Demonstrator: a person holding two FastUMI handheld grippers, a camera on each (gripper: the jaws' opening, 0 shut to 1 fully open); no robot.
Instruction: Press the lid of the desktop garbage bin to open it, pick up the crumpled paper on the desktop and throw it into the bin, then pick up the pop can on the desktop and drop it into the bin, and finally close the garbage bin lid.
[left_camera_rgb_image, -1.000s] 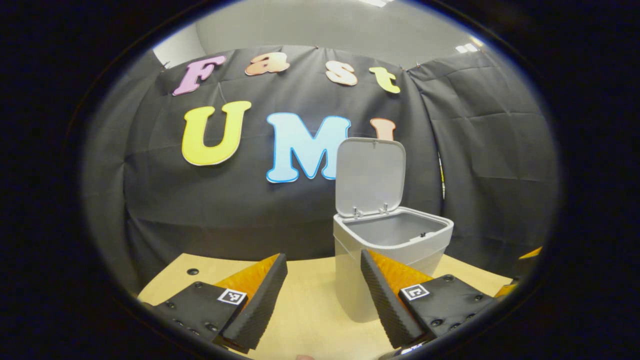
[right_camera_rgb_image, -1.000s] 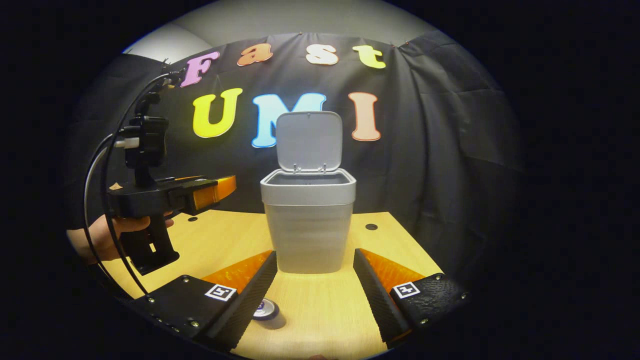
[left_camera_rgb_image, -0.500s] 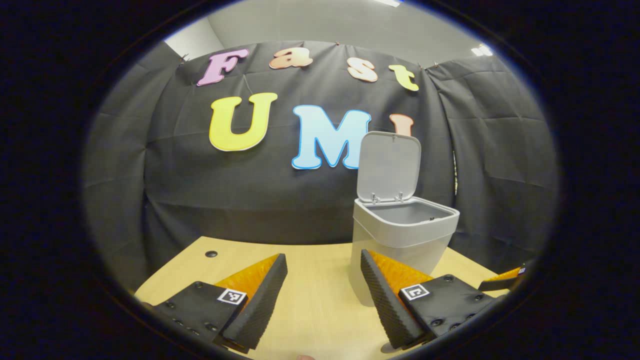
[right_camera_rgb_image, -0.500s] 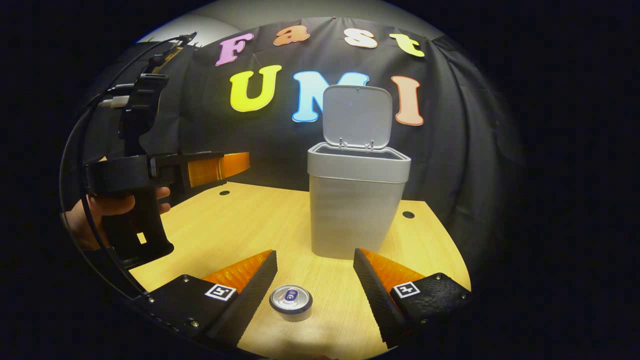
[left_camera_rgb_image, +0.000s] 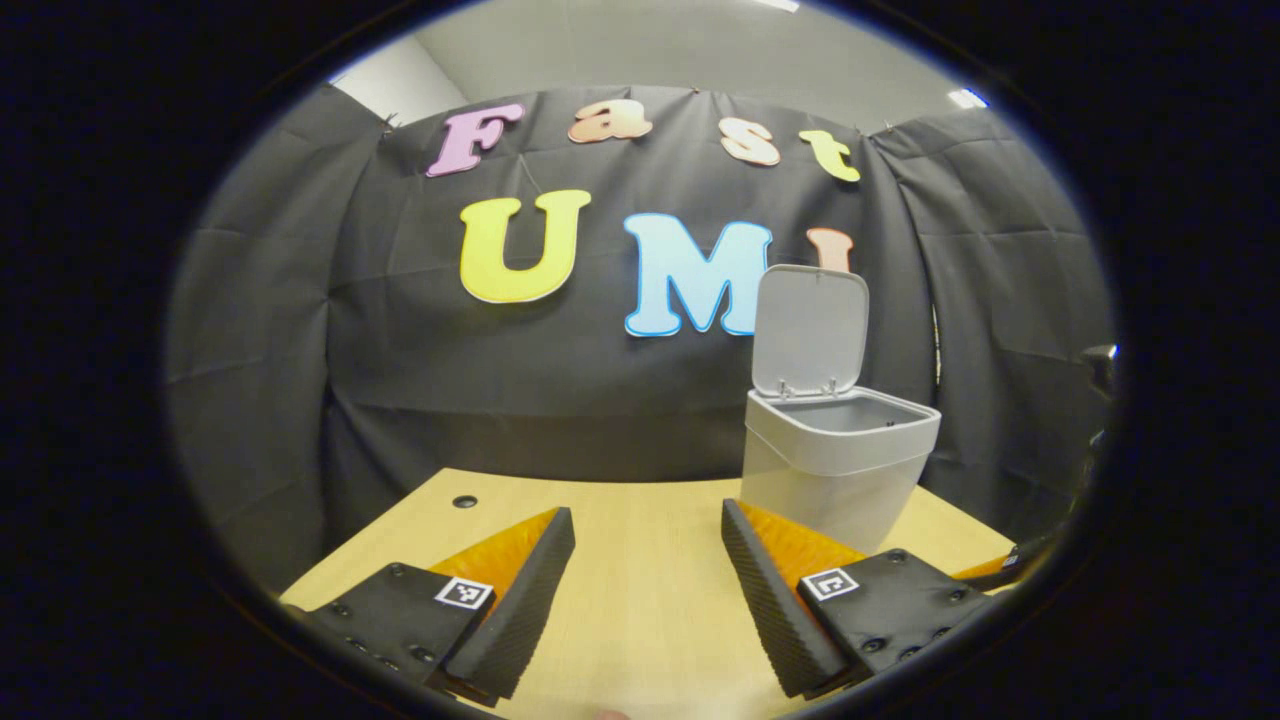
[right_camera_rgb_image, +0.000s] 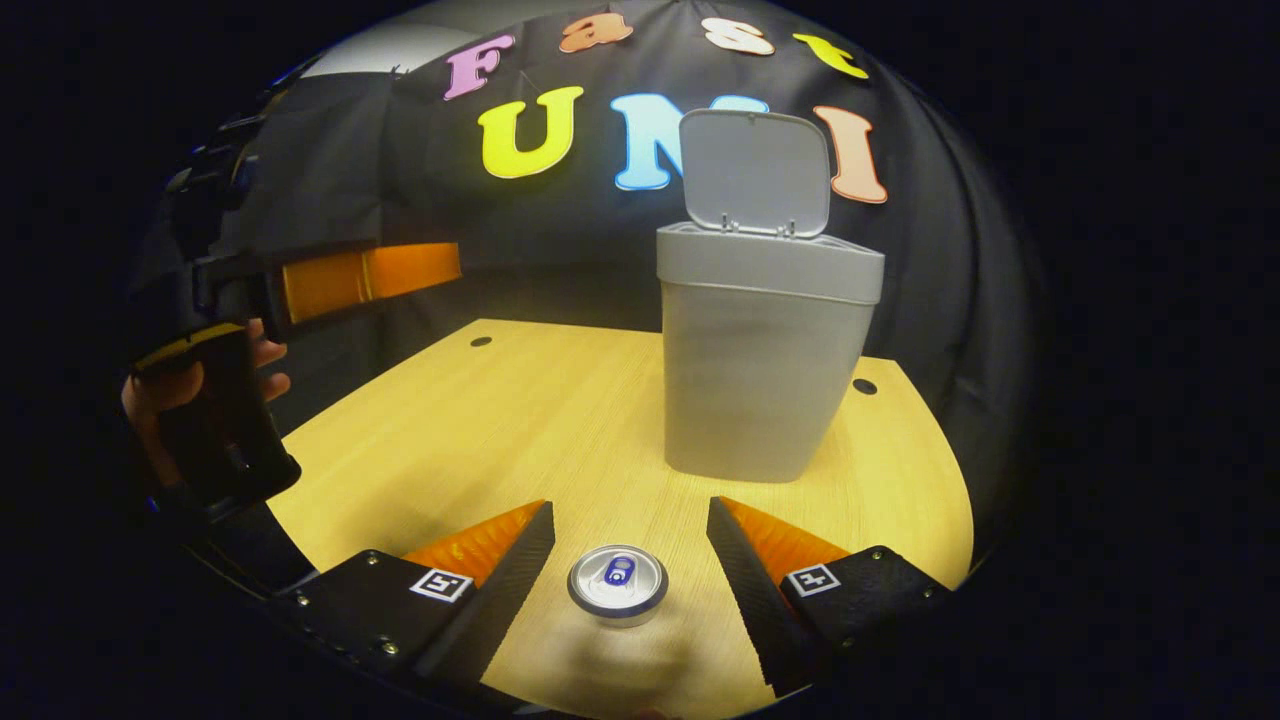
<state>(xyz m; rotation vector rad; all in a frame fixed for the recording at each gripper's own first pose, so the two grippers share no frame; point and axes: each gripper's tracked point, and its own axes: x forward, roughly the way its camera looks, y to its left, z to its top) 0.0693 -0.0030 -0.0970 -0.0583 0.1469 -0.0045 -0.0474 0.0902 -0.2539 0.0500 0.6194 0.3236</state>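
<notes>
Pop can (right_camera_rgb_image: 617, 583), upright on the desk (right_camera_rgb_image: 520, 420), lid end toward us, at six o'clock in the right gripper view. We log it lying between the spread fingers of our right gripper (right_camera_rgb_image: 630, 565), touching neither; that gripper is released and holds nothing. A second ago only a sliver of the can showed beside one finger; it now sits centred in the gap, so we have lowered and lined up over it. We judge the can pickup to be the step in hand.

Left gripper (left_camera_rgb_image: 648, 590), released, nothing between its fingers, bare desk beneath it in the left gripper view. In the right gripper view it hangs at nine o'clock (right_camera_rgb_image: 440, 268), carried by a hand (right_camera_rgb_image: 165, 385). It has drawn back: the bin looked larger in its view a second ago.

Garbage bin (right_camera_rgb_image: 760, 365), grey, at one o'clock past the can in the right gripper view, three o'clock in the left gripper view (left_camera_rgb_image: 835, 465). Lid (right_camera_rgb_image: 757, 172) stands raised on its rear hinge, mouth clear.

Crumpled paper: we find none on the visible desk and judge it already binned; the bin's floor lies below the rim in both views, so we cannot confirm. The can's side wall is foreshortened, its height hard to make out.
</notes>
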